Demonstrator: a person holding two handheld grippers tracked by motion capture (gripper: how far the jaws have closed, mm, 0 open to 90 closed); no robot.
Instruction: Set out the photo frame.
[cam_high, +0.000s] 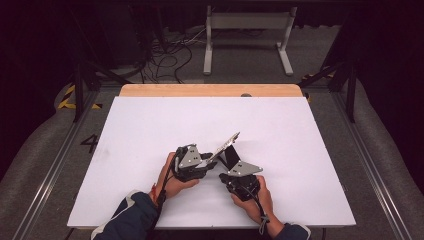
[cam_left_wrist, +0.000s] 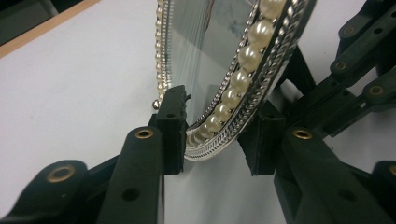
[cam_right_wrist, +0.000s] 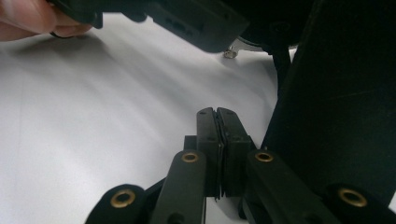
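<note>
The left gripper (cam_left_wrist: 212, 140) has its two black jaws parted, and the lower rim of a pearl-edged frame (cam_left_wrist: 243, 70) sits in the gap between them. One jaw's pad lies against the rim on the glass side; the other jaw stands just off the beaded silver edge — so the pads do not clamp it from both sides. The frame rises from between these jaws, tilted up and away from the gripper, its row of pearls and its glass pane running toward the top of the left gripper view. In the high view the same frame (cam_high: 227, 144) slants up from the left gripper (cam_high: 209, 161) toward the far side of the white table (cam_high: 150, 125).

Just to the right of that gripper, the right gripper (cam_right_wrist: 217, 140) has its jaws pressed flat together with nothing between them. A broad black panel (cam_right_wrist: 336, 107) — whether it is the frame's back I cannot tell — stands right beside those closed jaws. From above, the right gripper (cam_high: 231, 161) sits close against the left one, and the person's hands come in at the near edge of the table.
</note>
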